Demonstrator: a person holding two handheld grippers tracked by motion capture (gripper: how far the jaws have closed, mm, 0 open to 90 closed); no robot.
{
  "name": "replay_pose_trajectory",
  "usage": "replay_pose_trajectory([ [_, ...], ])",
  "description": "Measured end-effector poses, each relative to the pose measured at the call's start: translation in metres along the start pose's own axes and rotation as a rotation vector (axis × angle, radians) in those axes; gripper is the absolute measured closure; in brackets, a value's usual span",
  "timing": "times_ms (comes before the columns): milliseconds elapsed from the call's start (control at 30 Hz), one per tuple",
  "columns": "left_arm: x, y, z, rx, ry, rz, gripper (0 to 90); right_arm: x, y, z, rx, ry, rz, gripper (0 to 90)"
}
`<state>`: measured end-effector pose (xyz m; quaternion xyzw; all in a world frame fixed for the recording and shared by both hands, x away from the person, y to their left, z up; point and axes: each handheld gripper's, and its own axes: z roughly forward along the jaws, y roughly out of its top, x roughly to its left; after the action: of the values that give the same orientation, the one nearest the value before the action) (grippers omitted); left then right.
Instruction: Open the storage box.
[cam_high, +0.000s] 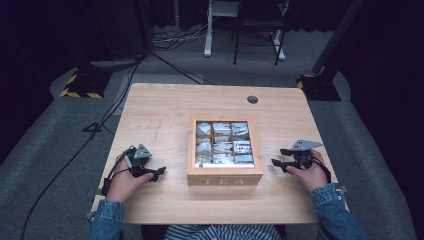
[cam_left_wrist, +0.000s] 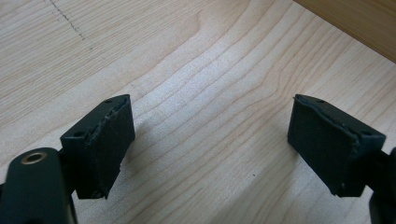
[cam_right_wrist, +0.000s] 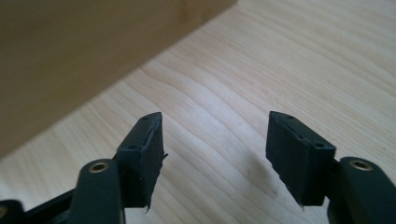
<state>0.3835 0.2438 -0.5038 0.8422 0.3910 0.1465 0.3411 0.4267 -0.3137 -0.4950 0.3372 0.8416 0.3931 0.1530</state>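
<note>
While the square wooden tea box with glazed lid (cam_high: 225, 150) sits closed mid-counter, the left hand-held gripper (cam_high: 154, 174) and right hand-held gripper (cam_high: 278, 159) rest either side, jaws apart, empty. Approach stage; next, likely lifting the lid.

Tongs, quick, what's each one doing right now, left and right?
Left tongs: open, holding nothing, over the table.
Right tongs: open, holding nothing, beside the tea box.
</note>
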Motion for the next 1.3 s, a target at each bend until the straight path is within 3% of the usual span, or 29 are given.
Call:
replay_pose_trajectory([
  [167, 0.000, 0.000, 0.000, 0.000, 0.000, -0.001, 15.5, 0.007, 0.007, -0.014, -0.045, 0.019, -0.002, 41.5],
  [267, -0.001, 0.000, 0.001, -0.003, 0.001, -0.006, 15.4, 0.015, 0.014, -0.026, -0.093, 0.025, -0.028, 45.0],
  [333, -0.001, 0.000, 0.001, -0.003, 0.001, -0.006, 15.4, 0.022, 0.019, -0.033, -0.124, 0.053, -0.022, 44.9],
  [500, -0.001, 0.000, 0.001, -0.003, 0.001, -0.005, 15.3, 0.038, 0.026, -0.041, -0.123, 0.102, -0.050, 44.0],
  [633, -0.001, 0.001, 0.001, 0.003, 0.008, -0.001, 15.2, 0.046, 0.028, -0.048, -0.153, 0.134, -0.047, 43.3],
  [667, -0.001, 0.002, 0.002, -0.002, 0.014, -0.004, 15.1, 0.048, 0.029, -0.050, -0.154, 0.143, -0.027, 43.7],
  [833, -0.001, 0.002, 0.002, -0.003, 0.012, -0.009, 15.0, 0.061, 0.035, -0.060, -0.123, 0.183, -0.041, 42.0],
  [1000, -0.002, 0.002, 0.002, -0.002, 0.016, -0.012, 15.1, 0.077, 0.039, -0.062, -0.112, 0.255, -0.100, 41.9],
  [1100, -0.002, 0.002, 0.002, 0.001, 0.013, -0.012, 15.0, 0.083, 0.041, -0.060, -0.077, 0.291, -0.133, 39.3],
  [1167, -0.002, 0.002, 0.002, 0.003, 0.010, -0.010, 15.0, 0.089, 0.040, -0.057, -0.060, 0.293, -0.160, 41.3],
  [1300, -0.002, 0.002, 0.002, 0.004, 0.011, -0.008, 15.1, 0.096, 0.039, -0.049, -0.042, 0.288, -0.161, 41.7],
])
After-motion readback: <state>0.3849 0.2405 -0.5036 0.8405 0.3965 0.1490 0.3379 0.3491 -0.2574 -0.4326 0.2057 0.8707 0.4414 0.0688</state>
